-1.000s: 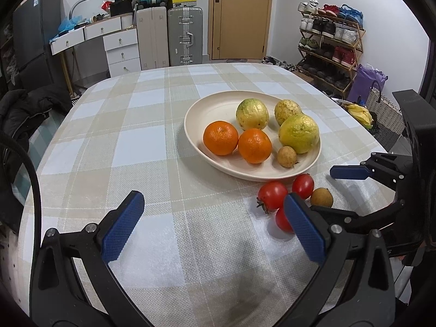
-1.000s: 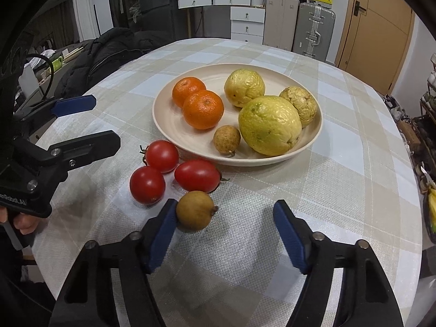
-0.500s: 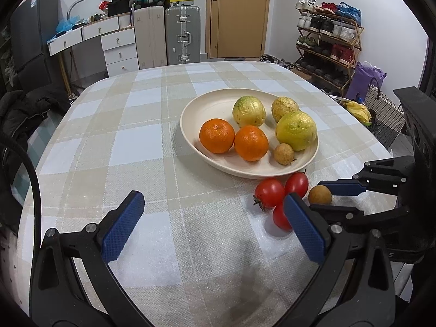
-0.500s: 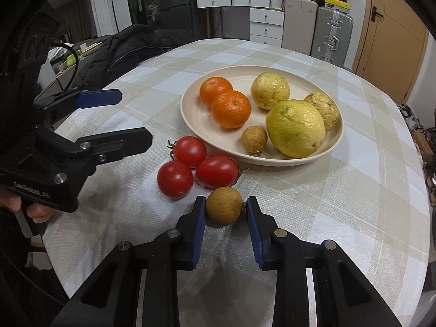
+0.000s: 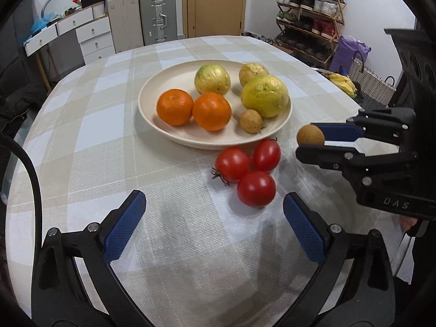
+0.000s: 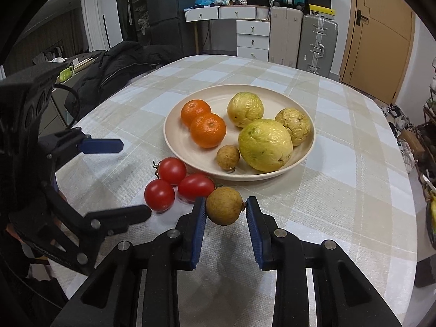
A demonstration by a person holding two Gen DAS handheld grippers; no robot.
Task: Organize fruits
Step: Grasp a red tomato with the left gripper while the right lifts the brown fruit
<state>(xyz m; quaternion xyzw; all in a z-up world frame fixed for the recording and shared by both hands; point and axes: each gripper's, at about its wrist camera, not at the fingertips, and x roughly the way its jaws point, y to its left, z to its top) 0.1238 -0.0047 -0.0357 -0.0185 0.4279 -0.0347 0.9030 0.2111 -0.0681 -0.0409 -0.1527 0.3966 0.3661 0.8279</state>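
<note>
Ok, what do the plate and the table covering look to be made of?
The plate: matte cream, smooth, no glaze glare; probably melamine, plastic or unglazed-looking ceramic, can't tell which. The tablecloth: woven fabric in beige and white checks, its weave texture visible up close; the slight sheen on the white squares hints at a synthetic blend.

Right gripper (image 6: 224,209) is pointing steeply down over the surface (image 6: 340,190), its jaws clamping a small brown fruit (image 6: 224,209) from both sides after just closing in on it; the fruit is lifted clear of the cloth. Left gripper (image 5: 215,229) is angling down alongside, jaws standing wide apart with nothing between them. A fingertip is showing under the right gripper's body (image 5: 406,221).
</note>
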